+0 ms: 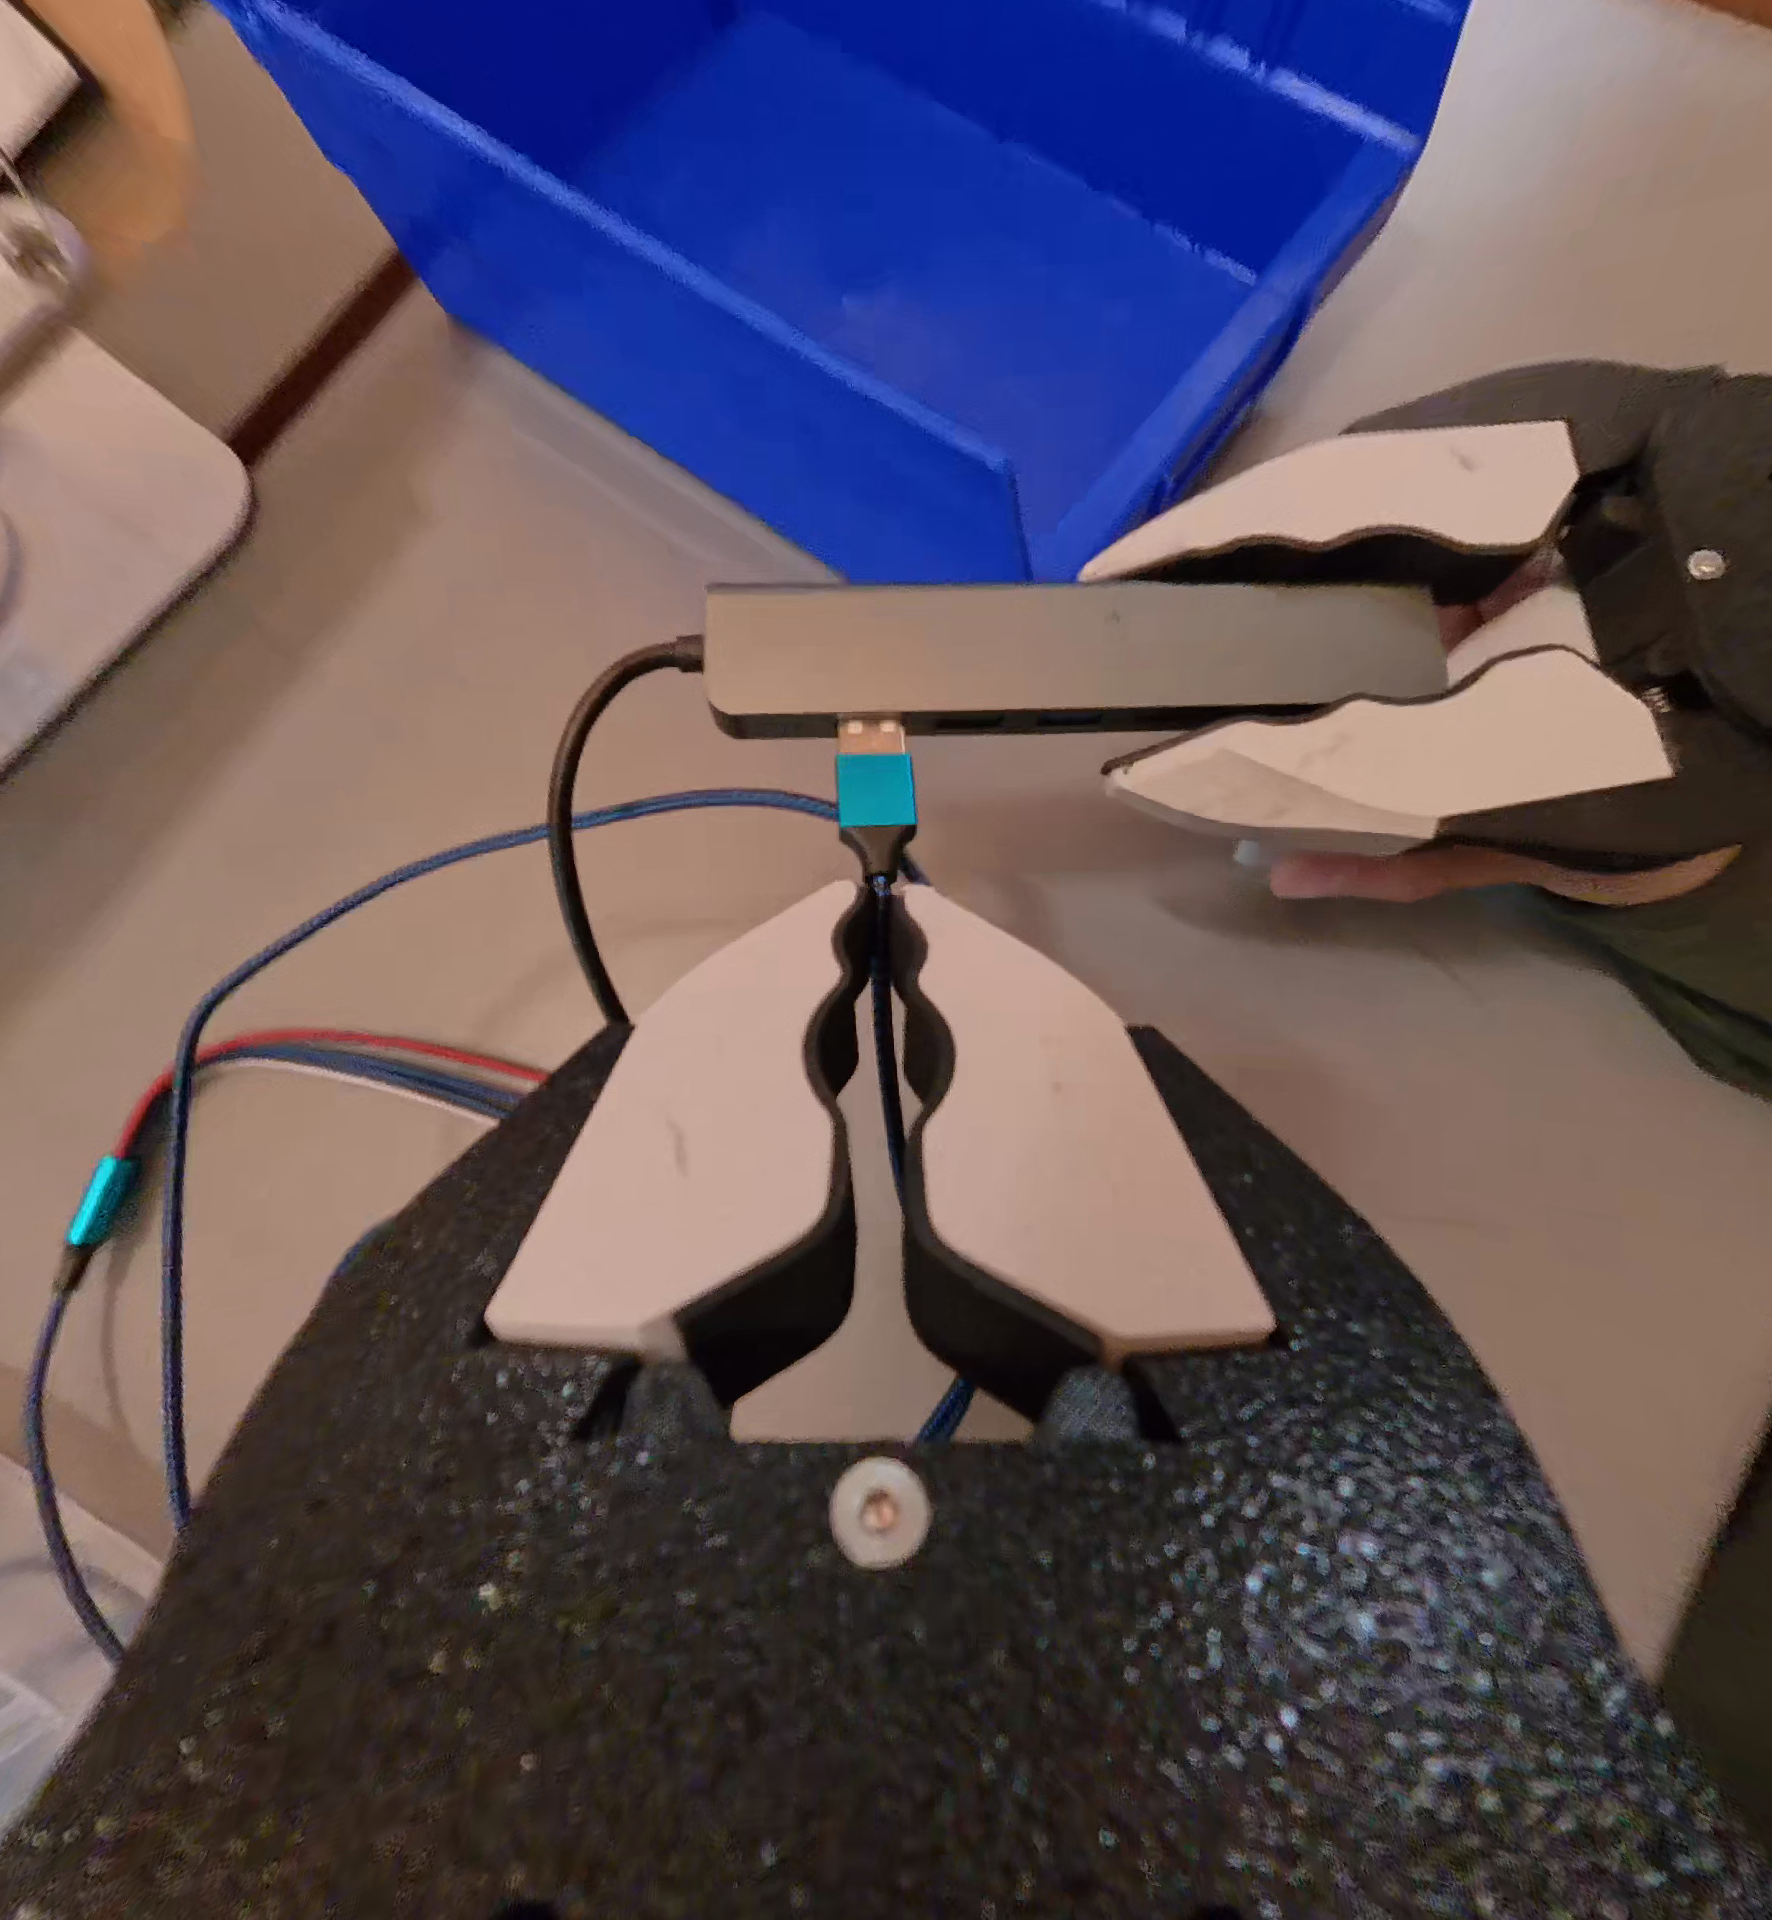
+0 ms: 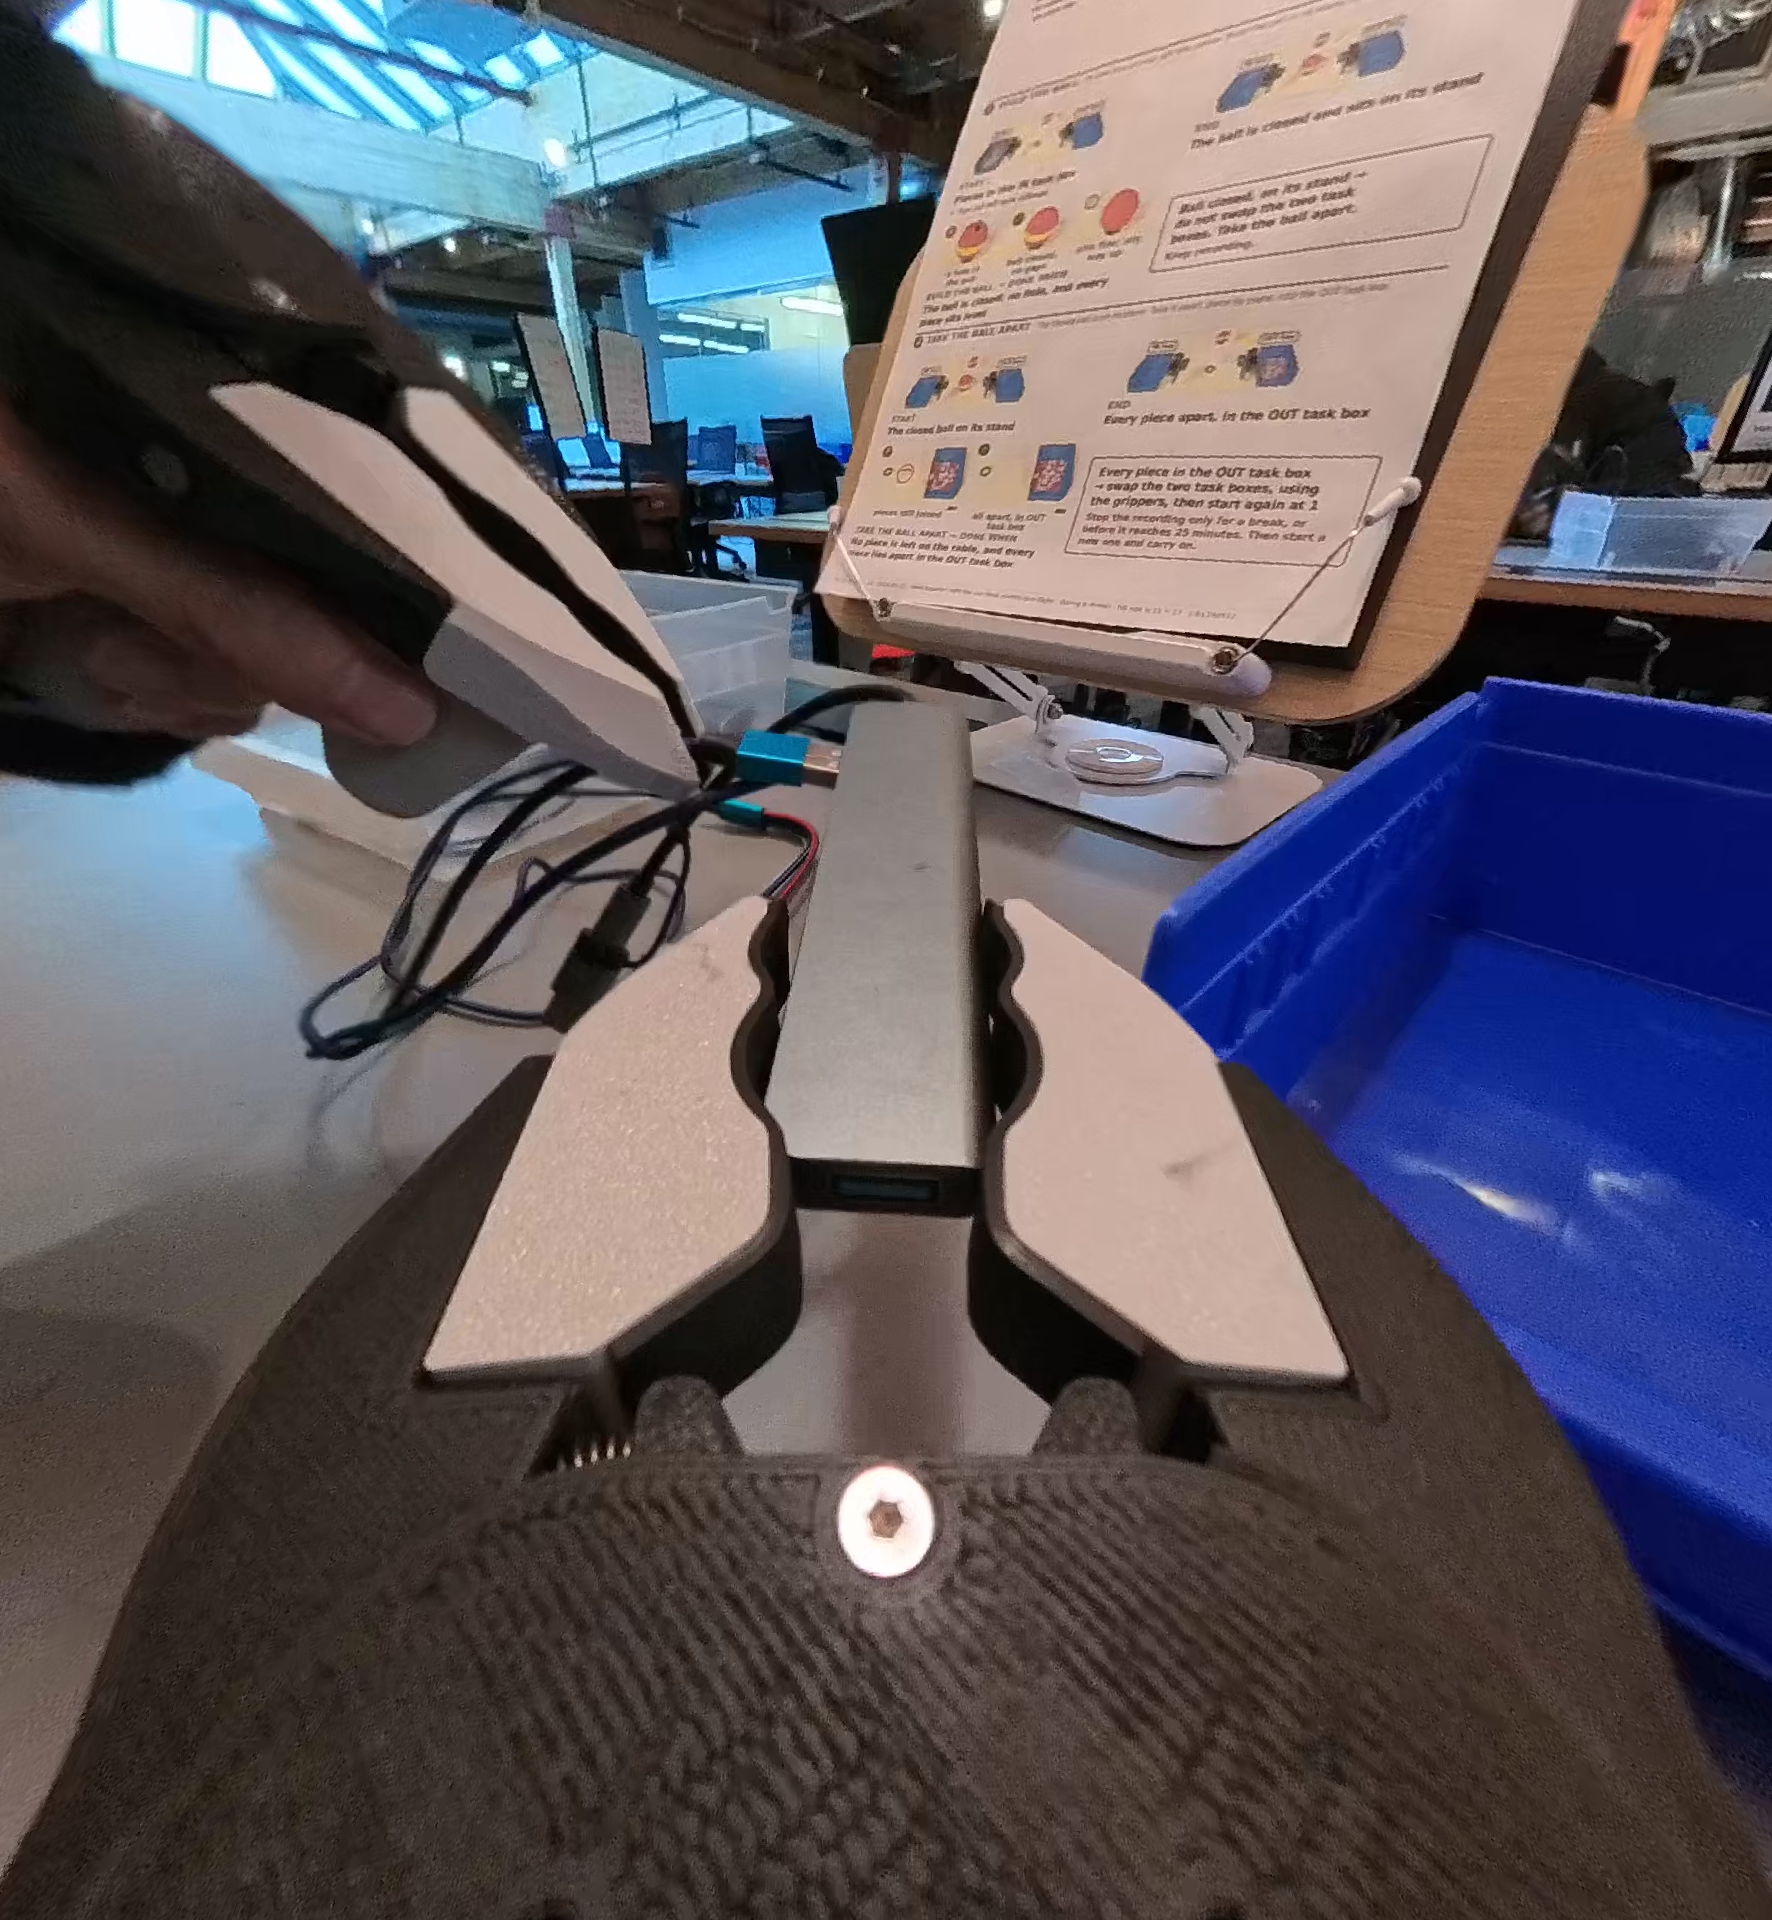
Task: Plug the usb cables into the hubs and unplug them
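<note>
A grey USB hub is held above the table by my right gripper, which is shut on its right end; in the right wrist view the hub runs forward between the fingers of that gripper. My left gripper is shut on a braided blue cable just behind its teal USB plug. The plug's metal tip sits partly in the hub's leftmost side port. In the right wrist view the plug meets the hub's left side, with the left gripper behind it. A black lead leaves the hub's left end.
A blue bin stands behind the hub, and to the right in the right wrist view. Loose cables with a second teal connector lie at left on the table. An instruction sheet on a stand is at the back. My right fingertips sit around 6 cm from my left ones.
</note>
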{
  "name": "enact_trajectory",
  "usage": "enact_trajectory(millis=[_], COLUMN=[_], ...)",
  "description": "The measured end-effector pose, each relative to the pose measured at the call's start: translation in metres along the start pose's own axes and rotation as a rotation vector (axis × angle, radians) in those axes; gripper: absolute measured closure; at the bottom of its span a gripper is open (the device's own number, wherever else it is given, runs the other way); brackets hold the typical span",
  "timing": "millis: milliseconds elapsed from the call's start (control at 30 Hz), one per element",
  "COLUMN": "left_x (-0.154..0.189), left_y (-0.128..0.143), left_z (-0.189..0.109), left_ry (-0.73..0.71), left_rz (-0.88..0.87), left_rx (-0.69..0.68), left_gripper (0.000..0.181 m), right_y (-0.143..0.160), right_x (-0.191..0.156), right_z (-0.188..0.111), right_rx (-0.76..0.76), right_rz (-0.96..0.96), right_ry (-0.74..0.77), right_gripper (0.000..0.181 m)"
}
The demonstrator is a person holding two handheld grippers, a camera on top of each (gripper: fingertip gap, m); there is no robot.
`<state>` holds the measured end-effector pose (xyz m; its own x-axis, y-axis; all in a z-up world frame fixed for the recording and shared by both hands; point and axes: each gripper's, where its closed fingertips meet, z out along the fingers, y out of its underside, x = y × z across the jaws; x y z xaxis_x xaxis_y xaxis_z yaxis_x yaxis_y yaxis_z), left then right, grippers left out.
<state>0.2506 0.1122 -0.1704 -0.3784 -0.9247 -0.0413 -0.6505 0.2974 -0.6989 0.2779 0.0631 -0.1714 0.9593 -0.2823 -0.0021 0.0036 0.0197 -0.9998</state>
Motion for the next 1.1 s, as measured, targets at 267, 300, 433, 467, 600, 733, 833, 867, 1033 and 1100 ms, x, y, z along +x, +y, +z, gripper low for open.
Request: enact_trajectory(millis=[267,300,433,467,600,733,833,867,1033,1100], left_x=[-0.004,-0.002,0.003,0.002,0.0,-0.001,-0.002,-0.002,-0.004,-0.004], left_y=[-0.019,-0.02,-0.022,-0.022,-0.026,-0.026,-0.024,-0.024,-0.02,-0.02], left_z=[0.012,0.013,0.015,0.016,0.014,0.013,0.014,0.015,0.019,0.02], left_ry=[-0.155,-0.148,-0.111,-0.12,-0.165,-0.2,-0.19,-0.191,-0.174,-0.189], left_rz=[0.083,0.078,0.058,0.055,0.089,0.116,0.109,0.104,0.08,0.082], left_rx=[0.335,0.363,0.417,0.415,0.43,0.425,0.422,0.415,0.401,0.414], left_gripper=[0.172,0.172,0.16,0.16,0.168,0.168,0.168,0.168,0.168,0.168], right_y=[-0.005,-0.005,-0.005,-0.005,-0.004,-0.005,-0.004,-0.002,-0.002,-0.003], right_x=[0.014,0.015,0.012,0.01,0.008,0.007,0.004,0.0,-0.001,-0.001], right_z=[-0.005,-0.005,-0.004,-0.004,-0.003,-0.004,-0.003,-0.002,-0.001,-0.002], right_rx=[0.046,0.047,0.049,0.045,0.038,0.047,0.035,0.018,0.013,0.023], right_rz=[0.083,0.086,0.068,0.065,0.043,0.072,0.076,0.063,0.034,0.031], right_ry=[0.054,0.057,0.05,0.044,0.042,0.008,-0.02,-0.044,-0.032,-0.03], right_gripper=[0.146,0.146,0.146,0.146,0.146,0.145,0.145,0.144,0.144,0.144])
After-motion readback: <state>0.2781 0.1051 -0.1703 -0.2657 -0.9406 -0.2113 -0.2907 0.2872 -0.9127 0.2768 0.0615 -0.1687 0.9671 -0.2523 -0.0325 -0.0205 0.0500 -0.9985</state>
